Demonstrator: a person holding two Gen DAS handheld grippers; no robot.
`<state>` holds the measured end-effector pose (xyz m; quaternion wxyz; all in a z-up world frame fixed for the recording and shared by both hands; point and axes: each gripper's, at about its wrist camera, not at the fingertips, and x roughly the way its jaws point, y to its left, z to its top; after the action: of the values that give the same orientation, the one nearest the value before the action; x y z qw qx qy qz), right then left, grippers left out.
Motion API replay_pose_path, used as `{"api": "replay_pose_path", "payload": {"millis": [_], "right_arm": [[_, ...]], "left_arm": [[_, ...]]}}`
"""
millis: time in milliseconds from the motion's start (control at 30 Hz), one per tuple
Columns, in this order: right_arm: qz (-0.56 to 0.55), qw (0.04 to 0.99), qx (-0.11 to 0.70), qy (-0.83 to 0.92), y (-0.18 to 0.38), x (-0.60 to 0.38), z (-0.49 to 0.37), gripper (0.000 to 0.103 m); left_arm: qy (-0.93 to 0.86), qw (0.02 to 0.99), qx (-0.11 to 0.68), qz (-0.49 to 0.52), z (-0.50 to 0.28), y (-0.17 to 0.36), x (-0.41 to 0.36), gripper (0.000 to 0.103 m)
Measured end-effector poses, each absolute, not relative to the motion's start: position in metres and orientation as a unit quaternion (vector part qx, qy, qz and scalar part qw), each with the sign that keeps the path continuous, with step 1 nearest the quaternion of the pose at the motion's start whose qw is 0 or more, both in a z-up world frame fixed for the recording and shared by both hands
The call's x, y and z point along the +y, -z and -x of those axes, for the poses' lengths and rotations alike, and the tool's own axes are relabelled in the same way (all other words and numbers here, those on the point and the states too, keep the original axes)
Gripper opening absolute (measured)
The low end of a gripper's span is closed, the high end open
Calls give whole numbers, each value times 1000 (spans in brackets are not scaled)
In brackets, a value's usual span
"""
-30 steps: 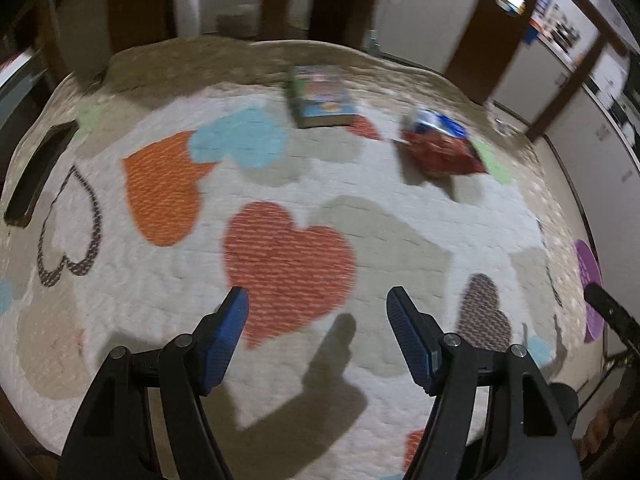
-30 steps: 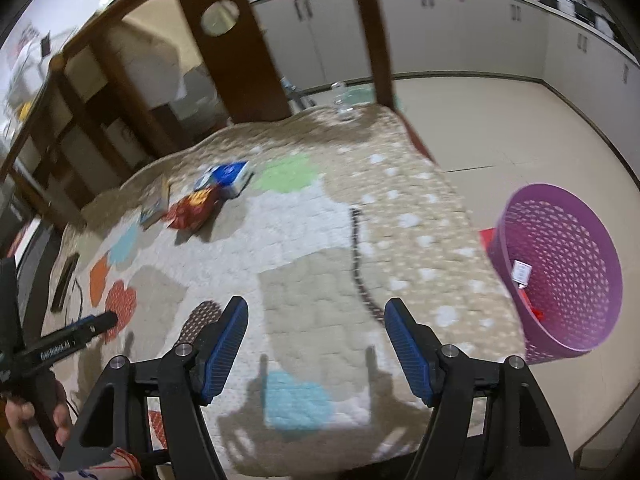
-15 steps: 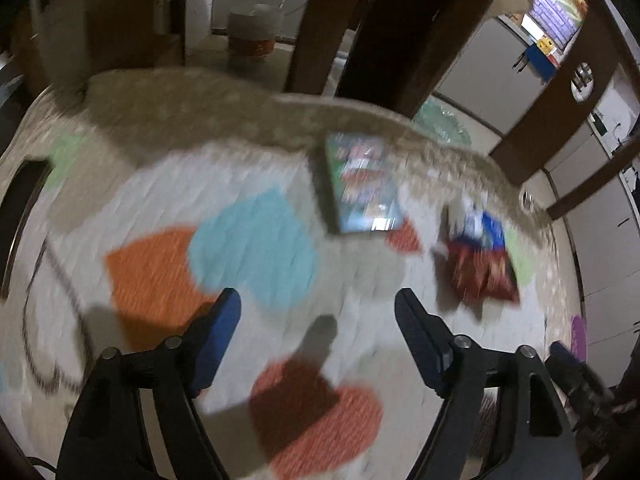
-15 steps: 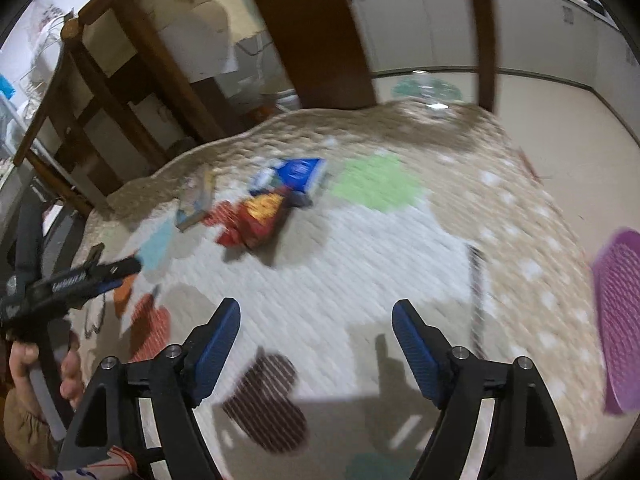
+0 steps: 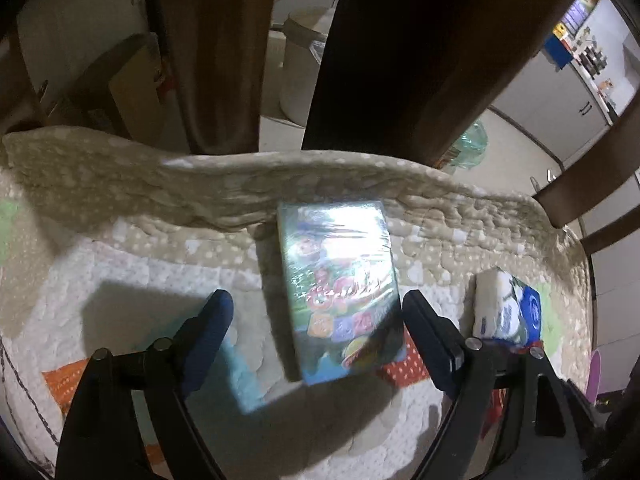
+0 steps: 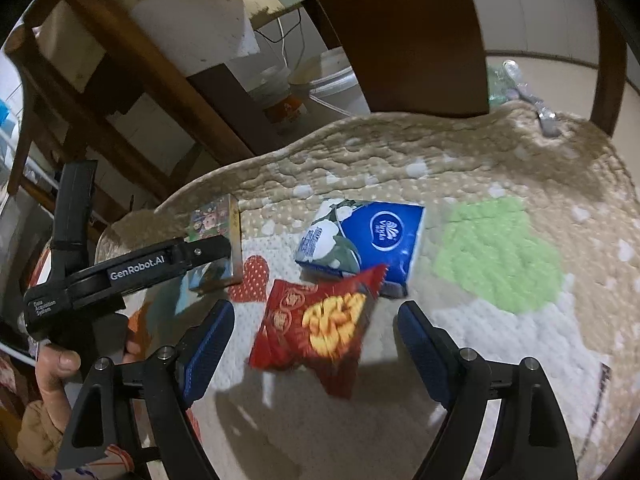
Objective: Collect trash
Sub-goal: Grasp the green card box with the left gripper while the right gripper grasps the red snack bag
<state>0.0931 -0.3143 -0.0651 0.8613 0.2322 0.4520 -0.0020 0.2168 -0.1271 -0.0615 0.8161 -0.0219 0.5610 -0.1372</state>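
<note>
A flat box in shiny wrap with cartoon pictures [image 5: 340, 292] lies on the quilt near its far edge. My left gripper [image 5: 316, 312] hovers over it, jaws opening, with the box's near half between the fingers and no pad touching. In the right wrist view a red snack bag [image 6: 316, 324] lies in front of a blue tissue pack [image 6: 368, 240]. My right gripper [image 6: 316, 320] straddles the bag, jaws opening, pads apart from it. The tissue pack [image 5: 508, 308] also shows right of the left gripper. The left gripper's body [image 6: 120, 272] and the cartoon box [image 6: 214, 224] appear at the left.
A heart-patterned quilt [image 6: 496, 248] covers the surface. Dark wooden chair backs and legs [image 5: 400, 52] stand just past its far edge. A white bucket [image 6: 280, 96] sits on the floor behind. A person's hand [image 6: 52, 368] holds the left gripper.
Both grippers moved forward across the quilt and tilted down. The cartoon box now lies between the left fingers and the red bag between the right ones. Both jaws stand wider.
</note>
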Motion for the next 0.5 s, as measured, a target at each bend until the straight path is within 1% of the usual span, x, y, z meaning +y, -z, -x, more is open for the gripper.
{"api": "replay_pose_path", "payload": {"millis": [167,200,233,267,300,400,500], "right_arm": [[-247,855,455,9,73,-314,-100,88],[-247,855,455,11,74,-313,-101,87],[-243,855,458,15,75,-311,-101,82],[-240,854,461,16,76,-310,-101,58],[-242,850,468,6,76,-309,-100,47],[-234,850,471,1,73,-305,-93,42],[-237,849,473,-7,71,-302,-78,42]], "left_arm": [[117,825,552,-13,-215,65,-142,87],[116,826,552,-29,-212,64,-147,84],[113,828,547,-50,-208,64,-151,68],[112,831,542,-61,-203,62,-155,54],[115,830,541,-67,-199,60,-157,53],[132,823,551,-44,-185,54,-150,53],[139,819,557,-28,-166,47,-136,53]]}}
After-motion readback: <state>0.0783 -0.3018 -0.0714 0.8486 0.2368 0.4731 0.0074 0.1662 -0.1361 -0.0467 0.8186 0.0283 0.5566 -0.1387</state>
